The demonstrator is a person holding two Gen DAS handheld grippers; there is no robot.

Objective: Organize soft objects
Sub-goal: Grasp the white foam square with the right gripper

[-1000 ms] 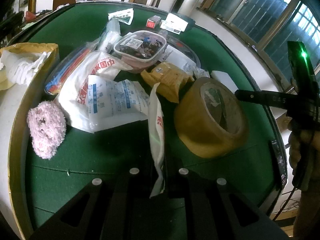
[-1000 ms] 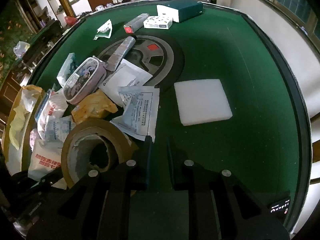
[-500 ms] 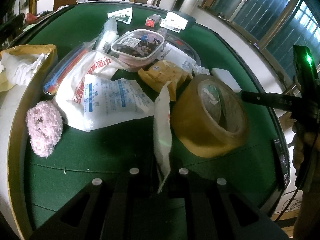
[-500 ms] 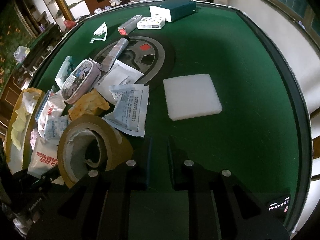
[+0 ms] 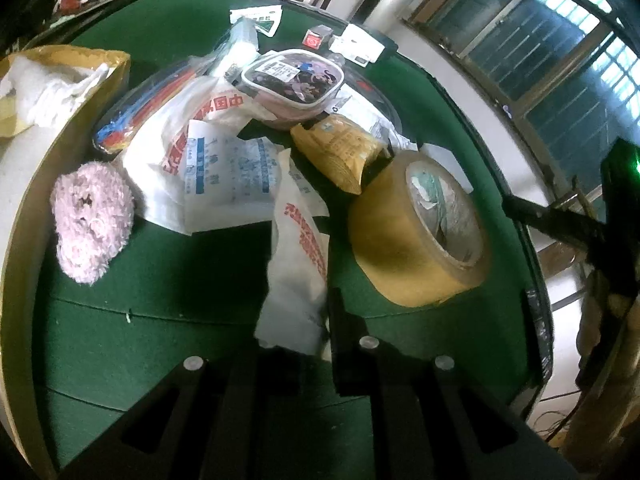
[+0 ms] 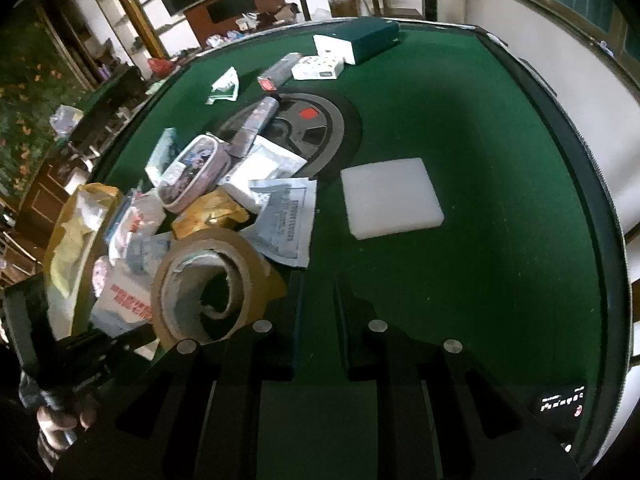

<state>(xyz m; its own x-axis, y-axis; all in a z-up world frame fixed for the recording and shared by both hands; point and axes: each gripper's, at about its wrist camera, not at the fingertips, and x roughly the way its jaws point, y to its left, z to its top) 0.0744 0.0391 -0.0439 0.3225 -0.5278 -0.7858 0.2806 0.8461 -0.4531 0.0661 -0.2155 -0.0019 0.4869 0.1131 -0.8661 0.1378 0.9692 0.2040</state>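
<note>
My left gripper [image 5: 296, 320] is shut on the end of a white plastic bag with red print [image 5: 298, 264], held just above the green table. The bag also shows in the right wrist view [image 6: 124, 300]. A pink fluffy object [image 5: 92, 220] lies left of it. More white printed packets [image 5: 224, 176] and a yellow packet [image 5: 340, 148] lie in a pile behind. My right gripper [image 6: 316, 292] is shut and empty, beside a big roll of brown tape [image 6: 208, 284]. A white foam pad [image 6: 390, 196] lies ahead of it.
The brown tape roll [image 5: 420, 232] stands right of the held bag. A pencil case [image 5: 292, 80] tops the pile. An open cardboard box [image 5: 48, 80] with white stuffing is far left. Small boxes [image 6: 352, 46] and a dark disc [image 6: 300, 128] sit at the far side.
The left gripper has drawn the white bag with red print toward itself and lifted it, so the bag now hangs larger in view. The right gripper has shifted slightly forward.
</note>
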